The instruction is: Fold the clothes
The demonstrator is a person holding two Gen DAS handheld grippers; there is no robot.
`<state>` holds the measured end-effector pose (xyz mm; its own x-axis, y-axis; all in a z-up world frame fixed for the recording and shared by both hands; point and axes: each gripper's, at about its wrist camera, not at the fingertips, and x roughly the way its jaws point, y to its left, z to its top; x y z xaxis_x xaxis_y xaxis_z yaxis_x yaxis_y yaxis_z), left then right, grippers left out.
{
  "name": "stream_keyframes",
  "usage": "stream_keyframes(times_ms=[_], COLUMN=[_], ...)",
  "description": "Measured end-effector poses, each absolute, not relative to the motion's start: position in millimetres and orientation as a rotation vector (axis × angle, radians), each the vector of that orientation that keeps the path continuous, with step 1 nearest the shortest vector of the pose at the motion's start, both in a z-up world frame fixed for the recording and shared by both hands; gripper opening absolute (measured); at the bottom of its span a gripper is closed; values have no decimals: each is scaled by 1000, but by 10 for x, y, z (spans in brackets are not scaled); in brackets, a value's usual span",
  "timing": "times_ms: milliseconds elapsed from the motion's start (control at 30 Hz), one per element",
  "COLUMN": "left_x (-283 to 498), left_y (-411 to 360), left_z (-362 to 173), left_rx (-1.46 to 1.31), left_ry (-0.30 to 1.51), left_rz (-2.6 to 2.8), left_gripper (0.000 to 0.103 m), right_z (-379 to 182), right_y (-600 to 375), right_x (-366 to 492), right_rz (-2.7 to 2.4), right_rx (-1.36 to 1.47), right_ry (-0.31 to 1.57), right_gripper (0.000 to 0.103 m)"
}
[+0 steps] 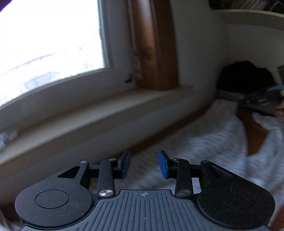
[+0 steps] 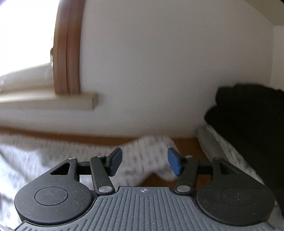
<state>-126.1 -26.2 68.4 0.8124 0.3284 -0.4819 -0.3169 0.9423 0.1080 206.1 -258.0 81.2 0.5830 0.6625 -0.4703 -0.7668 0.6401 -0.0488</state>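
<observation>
A white garment with a fine dark print (image 1: 213,142) lies spread on a brown wooden surface (image 1: 255,136) below a window. My left gripper (image 1: 144,165) hovers over its near part, open, with nothing between its blue pads (image 1: 126,166). In the right wrist view the same garment (image 2: 35,156) stretches across the left, and a raised fold (image 2: 150,142) lies just beyond my right gripper (image 2: 145,162). That gripper is open and its pads (image 2: 174,164) press on nothing. The right gripper (image 1: 261,101) also shows at the right edge of the left wrist view, held by a hand (image 1: 280,112).
A black pile of clothing (image 2: 248,120) sits at the right against the wall, on top of another pale printed piece (image 2: 218,144). A window sill (image 1: 106,113) and a wooden frame (image 1: 156,53) run close behind the surface. A shelf (image 1: 257,14) hangs above.
</observation>
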Motion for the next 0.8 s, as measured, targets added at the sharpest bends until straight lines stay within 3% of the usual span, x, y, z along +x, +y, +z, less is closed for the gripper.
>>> stream_keyframes(times_ms=[233,367,467,700,733,800], left_x=[-1233,-1112,-1013,-797,-780,-744], left_y=[-743,-1045,-1243,-1276,-1232,-1119], left_z=[660,726,684,539,550,586], left_rx=[12,41,85,113,116,113], left_ry=[546,566,605,669,662,645], left_rz=[271,196,159,158,170,198], left_gripper=[35,46,46,45,42,23], right_z=[433,280,259,249,249,239], right_y=[-2833,-2905,-2943,-3091,-3131,-3208], right_x=[1984,2018,2075,2227,2253,2300], right_rz=[873,879,879,884,888,892], right_rx=[-244,-207,-167,-23,9,71], right_ry=[537,587,617,665,671,683], right_gripper=[59,60,65,65,65,65])
